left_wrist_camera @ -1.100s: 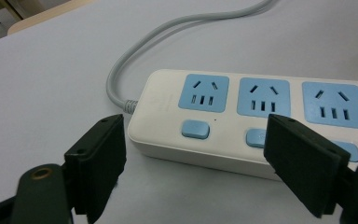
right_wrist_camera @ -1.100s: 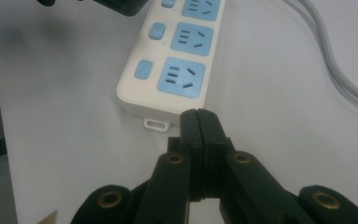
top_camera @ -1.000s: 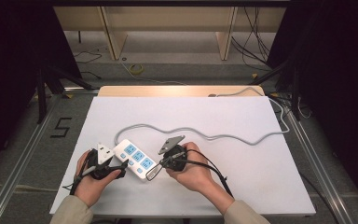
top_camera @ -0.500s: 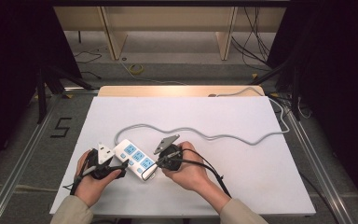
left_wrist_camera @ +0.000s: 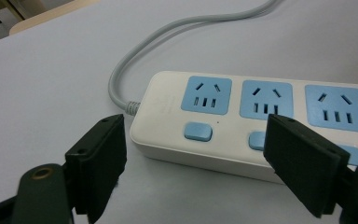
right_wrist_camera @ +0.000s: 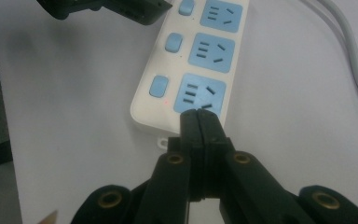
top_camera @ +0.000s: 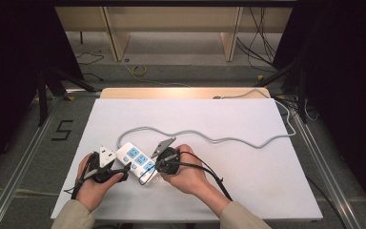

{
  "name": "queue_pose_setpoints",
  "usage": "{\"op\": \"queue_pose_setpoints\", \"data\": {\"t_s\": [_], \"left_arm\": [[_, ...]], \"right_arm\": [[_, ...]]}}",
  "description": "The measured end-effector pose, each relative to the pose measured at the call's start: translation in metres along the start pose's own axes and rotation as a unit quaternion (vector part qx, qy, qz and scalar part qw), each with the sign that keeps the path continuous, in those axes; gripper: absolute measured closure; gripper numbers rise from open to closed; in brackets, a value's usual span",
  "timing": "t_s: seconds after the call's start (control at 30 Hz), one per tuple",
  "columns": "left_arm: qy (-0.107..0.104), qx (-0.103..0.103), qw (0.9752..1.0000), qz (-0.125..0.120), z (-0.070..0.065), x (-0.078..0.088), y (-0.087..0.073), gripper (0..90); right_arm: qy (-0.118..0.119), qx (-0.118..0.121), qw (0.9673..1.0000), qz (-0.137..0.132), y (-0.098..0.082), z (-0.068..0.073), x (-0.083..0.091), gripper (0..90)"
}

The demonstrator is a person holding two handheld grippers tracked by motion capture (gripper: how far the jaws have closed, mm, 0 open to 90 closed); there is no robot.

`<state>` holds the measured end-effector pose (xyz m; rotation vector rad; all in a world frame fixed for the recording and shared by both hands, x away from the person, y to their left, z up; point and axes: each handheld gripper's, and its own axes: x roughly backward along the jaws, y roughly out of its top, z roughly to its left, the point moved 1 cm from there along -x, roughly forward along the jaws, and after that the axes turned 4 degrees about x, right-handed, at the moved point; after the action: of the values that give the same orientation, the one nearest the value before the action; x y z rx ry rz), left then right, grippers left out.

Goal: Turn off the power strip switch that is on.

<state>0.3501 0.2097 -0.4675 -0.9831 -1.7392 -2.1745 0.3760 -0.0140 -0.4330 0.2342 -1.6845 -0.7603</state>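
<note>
**Two grippers at the power strip, switch press looks close**

Nearest me, person's hands come in at 6 o'clock. Left gripper (top_camera: 119, 168) sits at approx 8 o'clock of the power strip (top_camera: 139, 162), jaws wide apart w/ nothing between them, one pad level w/ the strip's cable end. Right gripper (right_wrist_camera: 200, 122) has jaws pressed fully together, holding nothing, tips just at the strip's far end by the last blue socket (right_wrist_camera: 201, 96). Strip lies diagonal on the white table (top_camera: 248, 191); its grey cable (top_camera: 228, 140) snakes off toward 2 o'clock.

Risk, imo: closed tips push the strip's end instead of the blue switch (right_wrist_camera: 159, 86), so the strip skids since the left isn't clamping it.
</note>
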Motion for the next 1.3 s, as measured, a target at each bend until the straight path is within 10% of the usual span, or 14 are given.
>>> {"op": "queue_pose_setpoints", "data": {"t_s": [1.3], "left_arm": [[0.005,0.004,1.0,0.0,0.001,-0.001,0.001,21.7]], "right_arm": [[0.01,-0.002,0.9998,0.016,0.022,0.005,-0.017,90.0]]}}
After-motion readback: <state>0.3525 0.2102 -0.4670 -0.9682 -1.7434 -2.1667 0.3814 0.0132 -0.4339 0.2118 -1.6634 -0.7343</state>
